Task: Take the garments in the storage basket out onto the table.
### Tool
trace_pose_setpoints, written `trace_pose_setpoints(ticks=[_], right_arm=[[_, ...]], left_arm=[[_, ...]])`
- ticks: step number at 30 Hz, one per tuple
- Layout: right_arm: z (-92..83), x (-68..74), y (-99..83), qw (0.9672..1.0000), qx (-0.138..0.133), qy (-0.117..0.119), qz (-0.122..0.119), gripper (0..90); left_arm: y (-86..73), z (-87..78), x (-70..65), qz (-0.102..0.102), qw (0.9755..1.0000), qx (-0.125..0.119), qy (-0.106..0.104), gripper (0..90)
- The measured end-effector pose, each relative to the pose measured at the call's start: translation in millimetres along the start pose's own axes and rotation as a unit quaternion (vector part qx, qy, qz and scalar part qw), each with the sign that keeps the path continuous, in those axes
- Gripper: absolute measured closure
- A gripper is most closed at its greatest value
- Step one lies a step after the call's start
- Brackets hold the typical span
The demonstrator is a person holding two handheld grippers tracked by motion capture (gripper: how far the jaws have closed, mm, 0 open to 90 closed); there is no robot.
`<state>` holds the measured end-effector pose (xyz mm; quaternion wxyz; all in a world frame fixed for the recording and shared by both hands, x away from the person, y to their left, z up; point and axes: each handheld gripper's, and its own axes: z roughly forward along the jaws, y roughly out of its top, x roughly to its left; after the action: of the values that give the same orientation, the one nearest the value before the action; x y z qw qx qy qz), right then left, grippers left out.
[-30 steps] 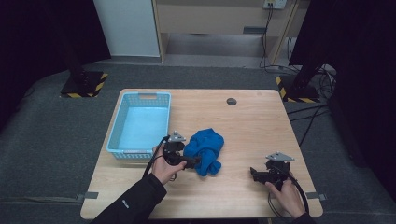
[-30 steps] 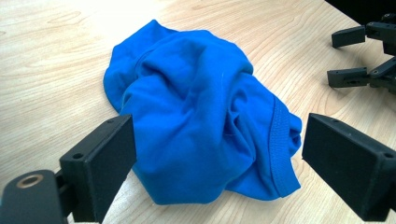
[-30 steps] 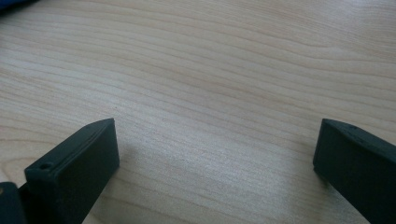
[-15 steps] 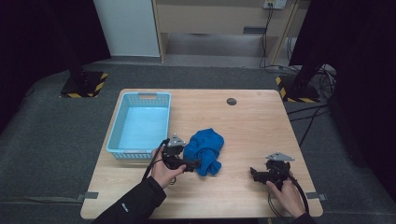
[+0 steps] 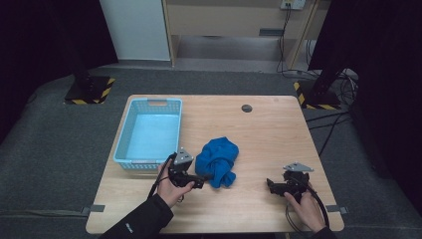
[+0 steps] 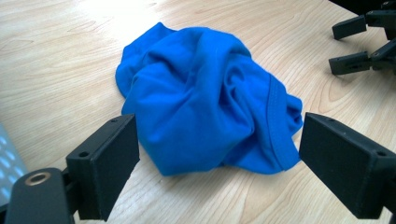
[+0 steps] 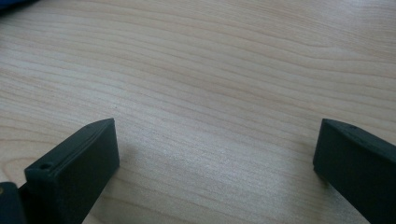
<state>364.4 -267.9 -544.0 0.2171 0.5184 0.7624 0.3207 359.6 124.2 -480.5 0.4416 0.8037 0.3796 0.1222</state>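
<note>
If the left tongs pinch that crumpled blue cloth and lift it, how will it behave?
The blue cloth is bunched in soft folds, so it will probably go limp and unfurl. It looks thin, likely light. Pushed across the wooden table, it would probably slide and bunch up rather than roll.

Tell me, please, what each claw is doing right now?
Left claw: open, jaws either side of the blue cloth.
Right claw: open, holding nothing.

My high view looks forward and down over the whole tabletop (image 5: pixel 278 134). My left tool's (image 6: pixel 219 158) camera sits low and close, facing the cloth (image 6: pixel 205 102) ahead, which the high view shares. My right tool's (image 7: pixel 215 154) camera stares closely at bare wood.
</note>
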Motion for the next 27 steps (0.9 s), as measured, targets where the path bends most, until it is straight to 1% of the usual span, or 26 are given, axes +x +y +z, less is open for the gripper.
trace_pose_setpoints(ticks=[13, 17, 27], right_arm=[[0.0, 0.0, 0.0, 1.0, 0.0, 0.0, 0.0, 0.4], [0.0, 0.0, 0.0, 1.0, 0.0, 0.0, 0.0, 0.4], [0.0, 0.0, 0.0, 1.0, 0.0, 0.0, 0.0, 0.4]], left_arm=[[-13.4, -10.8, 0.4, 0.005, 0.9999, -0.011, 0.002, 11.2], [-18.1, -14.8, -0.1, 0.015, 0.9998, -0.008, 0.005, 11.1], [-30.4, -25.1, 2.1, 0.013, 0.9999, -0.002, 0.011, 10.9]])
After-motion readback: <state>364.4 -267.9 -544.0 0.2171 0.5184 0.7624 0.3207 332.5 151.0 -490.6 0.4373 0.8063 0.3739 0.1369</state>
